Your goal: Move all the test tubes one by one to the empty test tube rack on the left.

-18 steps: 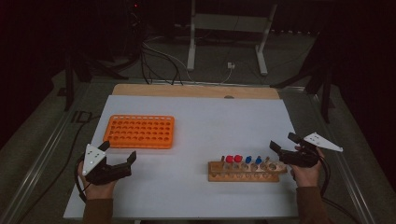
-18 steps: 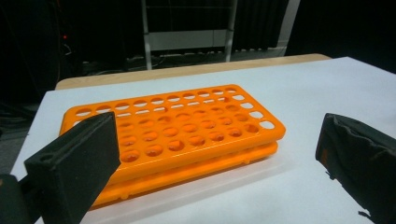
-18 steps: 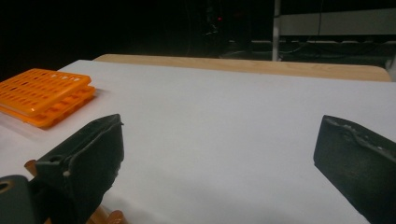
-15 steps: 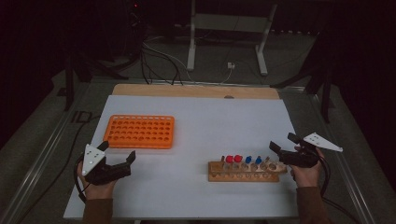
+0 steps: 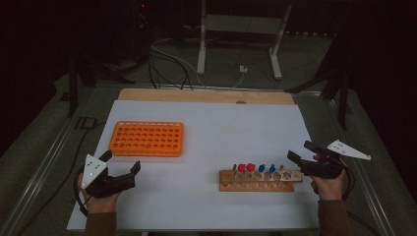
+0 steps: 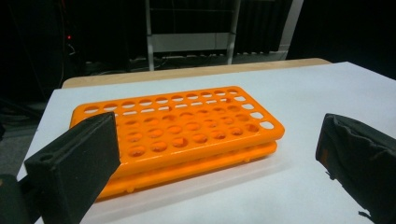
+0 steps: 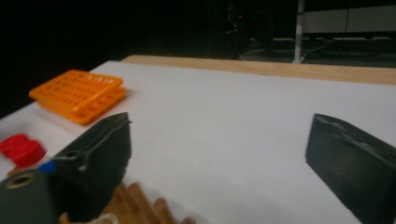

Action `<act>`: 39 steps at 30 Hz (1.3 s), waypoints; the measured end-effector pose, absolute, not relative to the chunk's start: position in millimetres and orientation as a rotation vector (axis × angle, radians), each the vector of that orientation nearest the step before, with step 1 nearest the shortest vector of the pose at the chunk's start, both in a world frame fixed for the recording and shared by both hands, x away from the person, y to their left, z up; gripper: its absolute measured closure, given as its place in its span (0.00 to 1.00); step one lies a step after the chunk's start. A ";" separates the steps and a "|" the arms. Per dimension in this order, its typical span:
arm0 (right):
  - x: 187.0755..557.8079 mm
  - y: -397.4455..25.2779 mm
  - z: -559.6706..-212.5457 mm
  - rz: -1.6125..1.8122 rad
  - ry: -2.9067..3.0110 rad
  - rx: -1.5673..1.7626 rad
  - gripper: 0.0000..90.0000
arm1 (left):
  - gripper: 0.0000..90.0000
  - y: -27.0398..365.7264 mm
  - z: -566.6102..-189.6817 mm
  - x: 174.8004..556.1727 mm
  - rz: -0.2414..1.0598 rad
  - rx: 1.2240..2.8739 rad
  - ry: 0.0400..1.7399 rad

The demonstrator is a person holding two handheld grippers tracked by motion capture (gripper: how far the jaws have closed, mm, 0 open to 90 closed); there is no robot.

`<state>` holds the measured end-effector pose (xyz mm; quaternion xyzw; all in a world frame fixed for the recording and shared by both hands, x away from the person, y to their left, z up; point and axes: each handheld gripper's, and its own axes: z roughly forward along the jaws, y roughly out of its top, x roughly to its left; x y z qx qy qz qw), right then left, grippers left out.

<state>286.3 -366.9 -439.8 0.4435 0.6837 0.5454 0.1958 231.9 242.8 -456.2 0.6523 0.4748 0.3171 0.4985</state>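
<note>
**Orange rack and wooden block, both tools wide**

Orange rack [image 5: 146, 138] lies flat toward the left edge of the white surface [image 5: 221, 123], holes empty. Left tool [image 5: 120, 166] sits just near of it, jaws wide, holding nothing. Wooden block [image 5: 259, 180] with red- and blue-capped tubes [image 5: 246, 167] sits near the front right corner. Right tool [image 5: 305, 151] hovers at its right end, jaws wide, empty.

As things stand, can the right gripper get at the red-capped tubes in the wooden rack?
Probably yes. The right gripper is open at the wooden rack's right end, but the red-capped tubes sit toward the left, with blue-capped tubes between. From above, the way looks free.
</note>
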 end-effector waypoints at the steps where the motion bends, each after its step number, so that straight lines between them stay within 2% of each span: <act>1: 281.9 -366.0 -437.9 1.515 1.949 1.222 0.15 | 0.00 245.0 -456.0 230.2 0.767 1.567 1.154; 5: 274.8 -365.6 -434.6 1.488 1.981 1.194 0.22 | 0.00 248.2 -456.2 228.3 0.770 1.562 1.160; 7: 270.1 -366.1 -432.3 1.486 1.999 1.177 0.31 | 0.00 249.1 -456.9 228.3 0.766 1.568 1.164; 8: 265.9 -365.3 -430.6 1.491 2.029 1.147 0.40 | 0.00 249.3 -457.1 228.4 0.764 1.566 1.168; 9: 263.6 -363.5 -430.2 1.477 2.047 1.134 0.45 | 0.00 249.4 -457.1 228.5 0.763 1.564 1.169; 11: 259.5 -360.4 -431.1 1.457 2.079 1.112 0.52 | 0.00 249.5 -456.9 228.3 0.765 1.562 1.169; 12: 259.5 -360.4 -431.1 1.457 2.079 1.112 0.52 | 0.00 249.6 -457.0 228.2 0.765 1.562 1.169; 13: 256.3 -358.6 -433.5 1.453 2.119 1.091 0.58 | 0.00 249.6 -457.2 228.3 0.765 1.562 1.170; 14: 256.3 -358.6 -433.5 1.453 2.119 1.091 0.58 | 0.00 249.5 -457.4 228.5 0.764 1.559 1.173; 15: 253.5 -356.8 -436.6 1.419 2.150 1.078 0.64 | 0.00 249.8 -457.9 228.9 0.761 1.561 1.174; 18: 250.0 -355.8 -441.9 1.384 2.180 1.076 0.71 | 0.00 250.1 -458.2 229.0 0.760 1.558 1.176; 28: 244.8 -350.5 -456.3 1.324 2.236 1.068 0.82 | 0.00 248.8 -459.2 229.7 0.755 1.560 1.176; 39: 244.2 -346.2 -459.2 1.298 2.228 1.053 0.84 | 0.00 248.9 -459.6 229.6 0.749 1.559 1.180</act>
